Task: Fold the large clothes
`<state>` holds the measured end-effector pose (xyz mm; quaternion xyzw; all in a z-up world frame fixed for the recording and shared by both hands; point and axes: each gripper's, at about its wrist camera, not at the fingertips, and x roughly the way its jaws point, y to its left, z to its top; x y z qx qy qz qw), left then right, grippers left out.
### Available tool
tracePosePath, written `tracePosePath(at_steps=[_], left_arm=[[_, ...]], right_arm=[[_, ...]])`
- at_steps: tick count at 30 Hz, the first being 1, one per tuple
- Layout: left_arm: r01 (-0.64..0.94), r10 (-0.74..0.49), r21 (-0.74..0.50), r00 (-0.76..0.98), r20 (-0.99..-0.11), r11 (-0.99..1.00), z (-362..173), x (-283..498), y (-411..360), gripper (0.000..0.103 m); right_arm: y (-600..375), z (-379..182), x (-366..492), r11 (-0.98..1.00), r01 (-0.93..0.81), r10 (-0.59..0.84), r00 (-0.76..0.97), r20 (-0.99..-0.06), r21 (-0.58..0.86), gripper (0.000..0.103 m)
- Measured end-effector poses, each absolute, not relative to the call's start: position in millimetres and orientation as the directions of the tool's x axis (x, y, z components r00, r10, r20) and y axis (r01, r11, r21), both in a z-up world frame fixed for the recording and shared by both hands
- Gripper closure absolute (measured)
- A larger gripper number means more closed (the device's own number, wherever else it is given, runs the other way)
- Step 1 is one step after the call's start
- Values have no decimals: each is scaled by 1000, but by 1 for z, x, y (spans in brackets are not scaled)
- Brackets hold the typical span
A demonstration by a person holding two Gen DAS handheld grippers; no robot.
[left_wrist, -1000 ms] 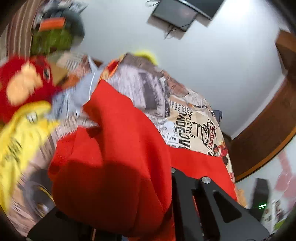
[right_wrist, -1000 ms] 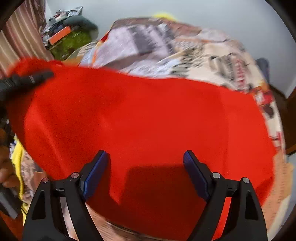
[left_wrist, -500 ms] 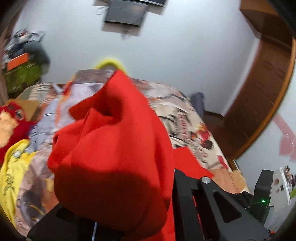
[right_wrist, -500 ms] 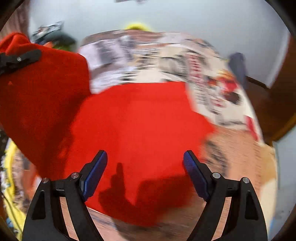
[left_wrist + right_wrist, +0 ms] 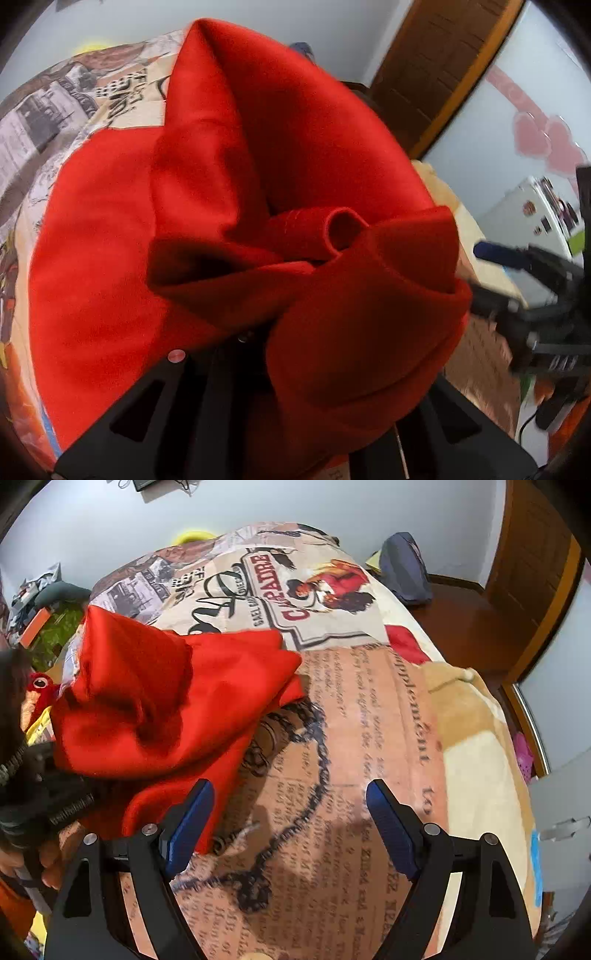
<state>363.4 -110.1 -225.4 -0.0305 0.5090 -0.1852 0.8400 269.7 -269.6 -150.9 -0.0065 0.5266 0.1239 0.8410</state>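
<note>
A large red garment (image 5: 207,192) fills the left wrist view, bunched and draped over my left gripper (image 5: 258,332), which is shut on it; the fingertips are hidden by the cloth. In the right wrist view the red garment (image 5: 159,701) hangs in a heap at the left, lifted partly off the bed. My right gripper (image 5: 290,823) is open and empty, its blue pads (image 5: 391,830) over the bedspread, to the right of the cloth. The right gripper also shows blurred at the right edge of the left wrist view (image 5: 524,280).
The bed is covered by a newspaper-print bedspread (image 5: 369,738). A red plush toy (image 5: 38,686) and yellow cloth (image 5: 37,727) lie at the left. A dark blue bag (image 5: 404,568) sits beyond the bed, near a wooden door (image 5: 532,554).
My left gripper has swung right with the red garment bunched in it. The garment has slid left out from under my open right gripper, leaving bare bedspread below it.
</note>
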Motion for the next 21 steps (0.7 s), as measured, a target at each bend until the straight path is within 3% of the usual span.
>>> tracePosePath(at_steps=[4, 6, 8, 11, 15, 21], left_arm=[[326, -342, -213, 414, -844, 921, -210, 350, -114, 91], [344, -342, -203, 414, -844, 917, -203, 340, -116, 81], [373, -362, -211, 402, -841, 904, -194, 330, -119, 61], [399, -405, -236, 421, -812, 886, -178, 310, -108, 52], [380, -386, -209, 485, -785, 901, -149, 293, -84, 49], [234, -257, -145, 574, -778, 961, -132, 308, -24, 45]], right_arm=[[-276, -144, 262, 970, -211, 200, 430, -881, 117, 21], [-280, -137, 254, 971, -209, 199, 440, -876, 115, 21], [-282, -125, 250, 970, -209, 209, 461, -862, 123, 21], [-284, -108, 245, 970, -213, 214, 498, -840, 120, 21], [-276, -86, 239, 964, -232, 240, 527, -815, 134, 21], [-242, -64, 242, 936, -302, 324, 546, -773, 179, 21]])
